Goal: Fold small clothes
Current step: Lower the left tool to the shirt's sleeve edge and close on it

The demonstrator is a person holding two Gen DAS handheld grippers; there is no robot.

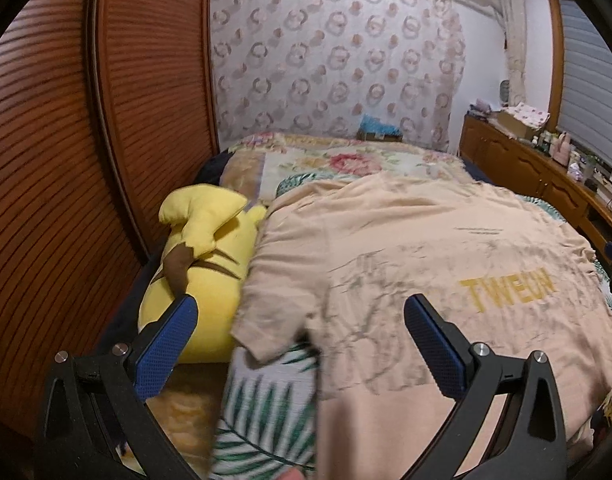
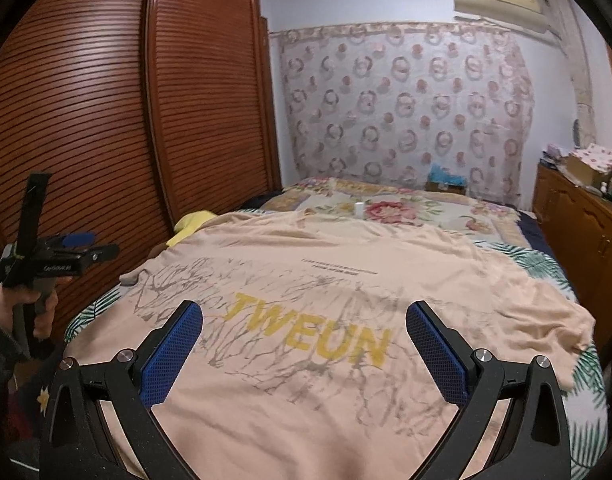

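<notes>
A peach T-shirt [image 1: 405,240] [image 2: 325,264] with yellow "TWEUN" lettering and grey branch print lies spread flat on the bed. Its left sleeve [image 1: 266,320] reaches toward the bed's left side. My left gripper [image 1: 302,316] hovers open above that sleeve and the shirt's left edge, nothing between its blue pads. My right gripper [image 2: 304,324] stands open over the shirt's middle, near the lettering, holding nothing. In the right wrist view the left gripper [image 2: 78,248] shows at the far left, held by a hand [image 2: 42,312].
A yellow plush toy [image 1: 202,264] lies along the bed's left side against the brown louvred wardrobe [image 1: 66,160]. A leaf-print sheet [image 1: 266,412] and a floral blanket [image 2: 393,208] cover the bed. A wooden cabinet [image 2: 585,232] with clutter runs along the right.
</notes>
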